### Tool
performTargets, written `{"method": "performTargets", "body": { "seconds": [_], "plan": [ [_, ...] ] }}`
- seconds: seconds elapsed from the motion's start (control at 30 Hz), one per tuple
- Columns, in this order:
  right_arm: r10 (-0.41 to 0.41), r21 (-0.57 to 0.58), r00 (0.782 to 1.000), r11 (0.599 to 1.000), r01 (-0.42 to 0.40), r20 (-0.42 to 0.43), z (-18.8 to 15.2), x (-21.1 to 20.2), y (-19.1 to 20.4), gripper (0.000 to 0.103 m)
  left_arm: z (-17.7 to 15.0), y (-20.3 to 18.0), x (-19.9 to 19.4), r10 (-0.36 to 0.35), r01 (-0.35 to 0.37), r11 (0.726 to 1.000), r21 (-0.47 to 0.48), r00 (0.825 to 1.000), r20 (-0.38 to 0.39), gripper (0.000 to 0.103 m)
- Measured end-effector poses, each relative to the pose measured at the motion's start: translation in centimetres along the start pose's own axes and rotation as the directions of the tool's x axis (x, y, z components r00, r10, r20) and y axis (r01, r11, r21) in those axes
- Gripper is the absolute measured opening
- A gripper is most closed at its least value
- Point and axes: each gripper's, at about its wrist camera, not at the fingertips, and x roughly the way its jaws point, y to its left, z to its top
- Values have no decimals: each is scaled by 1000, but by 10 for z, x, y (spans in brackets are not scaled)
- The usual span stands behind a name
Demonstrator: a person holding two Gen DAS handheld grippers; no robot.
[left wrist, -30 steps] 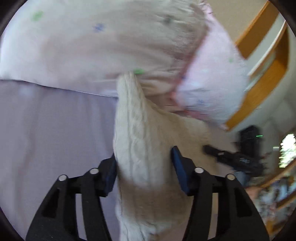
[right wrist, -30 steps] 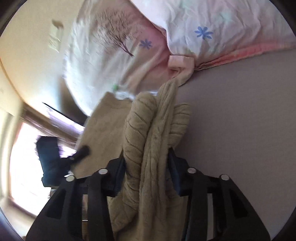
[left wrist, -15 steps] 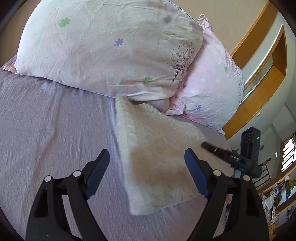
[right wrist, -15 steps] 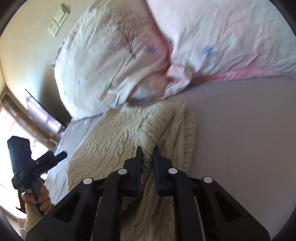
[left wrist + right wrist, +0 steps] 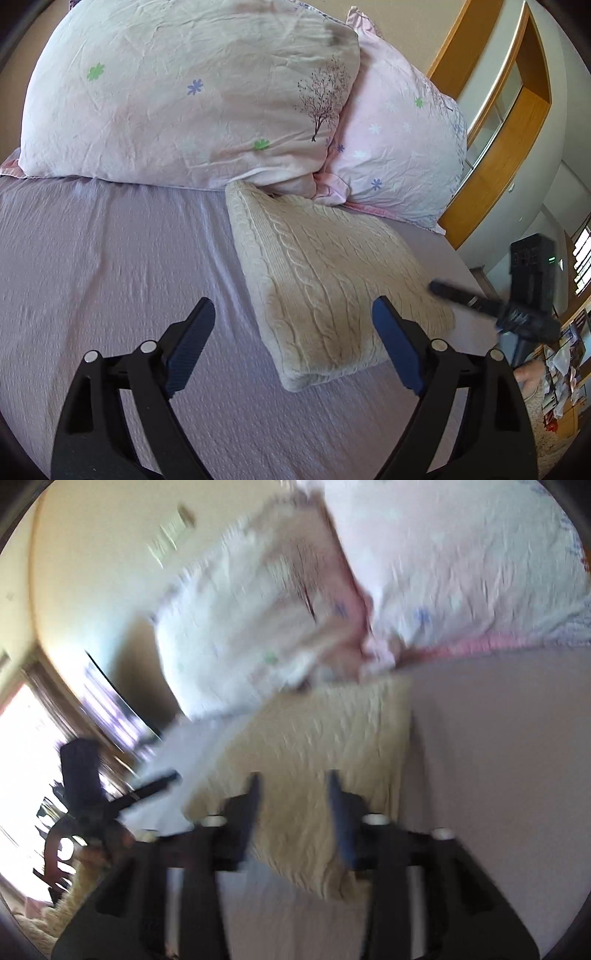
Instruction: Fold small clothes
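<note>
A cream cable-knit sweater lies folded in a rectangle on the lilac bed sheet, its far end against the pillows. My left gripper is open and empty, just above the sweater's near corner. In the blurred right wrist view the sweater lies flat, and my right gripper is open and empty above its near edge. The right gripper also shows in the left wrist view beyond the sweater's right side.
Two pink flowered pillows lean at the head of the bed. A wooden frame stands at the right. The bed's right edge is near the sweater. A window is at the left of the right wrist view.
Both grippers let go of the sweater and opened. The sweater dropped flat and folded on the sheet. Both grippers pulled back; the right one is still moving.
</note>
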Motion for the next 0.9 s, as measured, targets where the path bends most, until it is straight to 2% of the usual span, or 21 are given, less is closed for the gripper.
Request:
{"method": "performTargets", "body": {
  "seconds": [0.03, 0.07, 0.13, 0.2, 0.23, 0.27, 0.37, 0.47, 0.57, 0.67, 0.77, 0.9],
  "plan": [
    [-33, -1, 999, 999, 33, -15, -6, 9, -5, 55, -3, -1, 0, 7, -7, 1000, 1, 1000, -11, 92],
    [-36, 0, 999, 999, 36, 22, -9, 4, -6, 53, -8, -1, -1, 39, -39, 999, 3, 999, -29, 99],
    [-28, 22, 997, 999, 26, 72, -14, -17, -7, 54, -19, -1, -6, 128, -128, 992, 15, 991, -44, 101],
    [-59, 18, 989, 998, 57, 135, -25, -37, -9, 67, -30, -1, -9, 188, -186, 982, 34, 981, -53, 101],
    [-96, 14, 982, 995, 95, 163, -30, -47, -9, 84, -37, -2, -10, 220, -218, 975, 36, 973, -65, 101],
    [-126, 12, 976, 992, 126, 176, -32, -50, -10, 92, -42, -1, -9, 235, -233, 972, 28, 969, -78, 101],
    [-216, 4, 967, 976, 217, 133, -47, -47, -8, 95, -55, -4, 3, 259, -258, 966, 28, 956, -140, 101],
    [-348, -17, 937, 937, 349, 35, -58, -26, 1, 102, -64, -14, 19, 320, -307, 947, 101, 933, -168, 101],
    [-352, -65, 936, 934, 352, 16, -70, -11, 13, 102, -71, -22, 30, 356, -331, 931, 157, 916, -183, 101],
    [-382, -94, 924, 920, 380, -2, -73, 2, 23, 102, -76, -29, 38, 395, -358, 911, 204, 900, -185, 101],
    [-455, -131, 890, 884, 449, -13, -80, 11, 31, 102, -77, -30, 38, 401, -368, 909, 198, 900, -170, 101],
    [-463, -128, 886, 879, 458, -8, -82, 12, 33, 102, -77, -30, 37, 406, -378, 907, 189, 902, -144, 101]
  ]
}}
